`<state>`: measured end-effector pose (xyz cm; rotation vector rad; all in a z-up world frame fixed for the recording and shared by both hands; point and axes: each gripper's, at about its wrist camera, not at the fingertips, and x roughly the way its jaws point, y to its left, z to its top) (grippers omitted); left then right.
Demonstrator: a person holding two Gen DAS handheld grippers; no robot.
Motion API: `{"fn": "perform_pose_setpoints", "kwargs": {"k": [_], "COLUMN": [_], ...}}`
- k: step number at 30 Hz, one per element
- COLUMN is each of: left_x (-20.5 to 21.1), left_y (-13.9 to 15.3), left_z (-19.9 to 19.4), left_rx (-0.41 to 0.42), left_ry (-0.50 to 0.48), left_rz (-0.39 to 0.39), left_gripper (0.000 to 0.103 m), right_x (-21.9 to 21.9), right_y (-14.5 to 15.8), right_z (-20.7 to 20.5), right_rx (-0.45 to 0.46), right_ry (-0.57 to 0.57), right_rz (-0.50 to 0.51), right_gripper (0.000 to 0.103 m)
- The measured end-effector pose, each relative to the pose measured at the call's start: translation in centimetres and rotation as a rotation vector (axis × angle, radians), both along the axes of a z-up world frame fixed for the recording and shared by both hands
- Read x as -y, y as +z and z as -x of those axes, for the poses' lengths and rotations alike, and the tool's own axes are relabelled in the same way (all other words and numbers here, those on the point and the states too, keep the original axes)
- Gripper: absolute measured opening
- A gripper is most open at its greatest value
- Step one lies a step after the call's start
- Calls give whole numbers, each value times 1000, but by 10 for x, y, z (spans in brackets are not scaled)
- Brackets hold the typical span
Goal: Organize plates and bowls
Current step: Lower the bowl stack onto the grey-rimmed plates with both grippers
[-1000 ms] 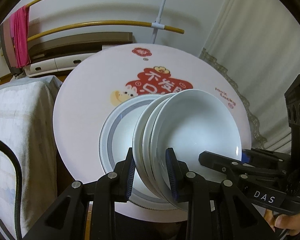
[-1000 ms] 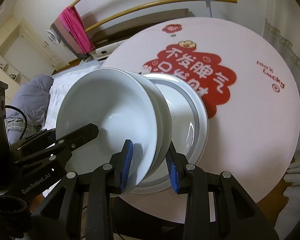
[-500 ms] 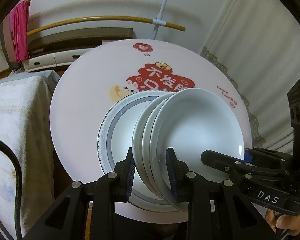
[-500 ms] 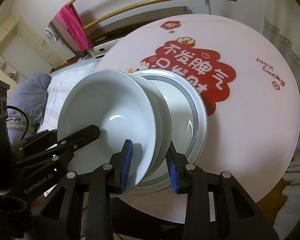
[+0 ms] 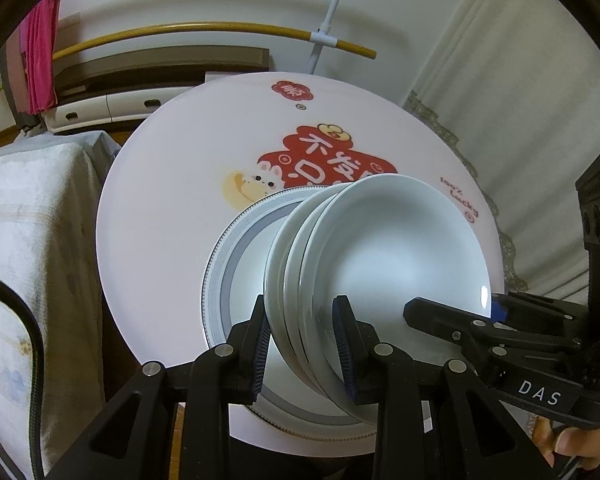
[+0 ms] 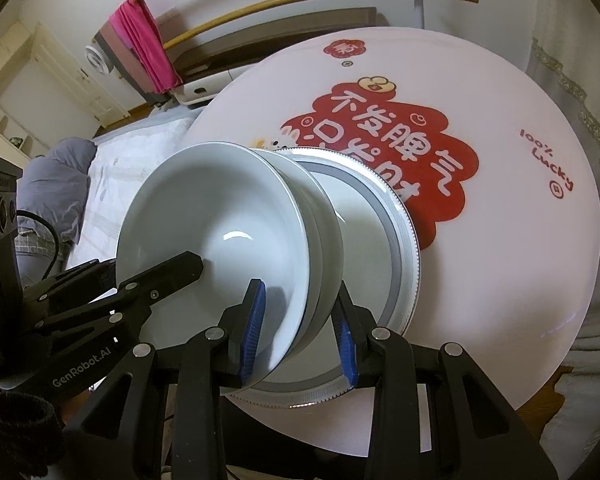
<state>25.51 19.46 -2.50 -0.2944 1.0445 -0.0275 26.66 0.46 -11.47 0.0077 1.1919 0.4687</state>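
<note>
Grip: our left gripper (image 5: 302, 340) and right gripper (image 6: 298, 326) each had fingers clamped on the rim of the stacked white bowls (image 5: 384, 272) | Place: tilted over grey-banded plate (image 5: 236, 268) on counter (image 5: 172, 200) | Handling: we judged them heavy, glazed-slippery, breakable; opposite rims suited best

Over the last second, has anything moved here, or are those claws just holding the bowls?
Little changed. The stack of white bowls seems to have drifted slightly across the grey-rimmed plate; whether bowls or cameras moved, I can't tell. Nothing was grabbed or released: the left claw and right claw stay clamped on its opposite rims. The plate stays on the round table.
</note>
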Motion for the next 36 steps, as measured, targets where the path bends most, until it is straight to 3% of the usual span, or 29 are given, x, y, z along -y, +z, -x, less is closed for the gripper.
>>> {"fn": "perform_pose_setpoints", "kwargs": {"k": [17,36], "left_x": [-13,-15], "left_y": [-2,-2], "left_z": [-16,-20], "left_rx": [-28,-23], "left_ry": [5,11], "left_rz": [33,32], "left_gripper": [30,32], "right_x": [-10,-14], "right_y": [1,1], "right_z": [-23,-31], "right_rx": [-63,-55], "right_ry": [25,23], "right_rz": [21,6], "right_gripper": [37,40]}}
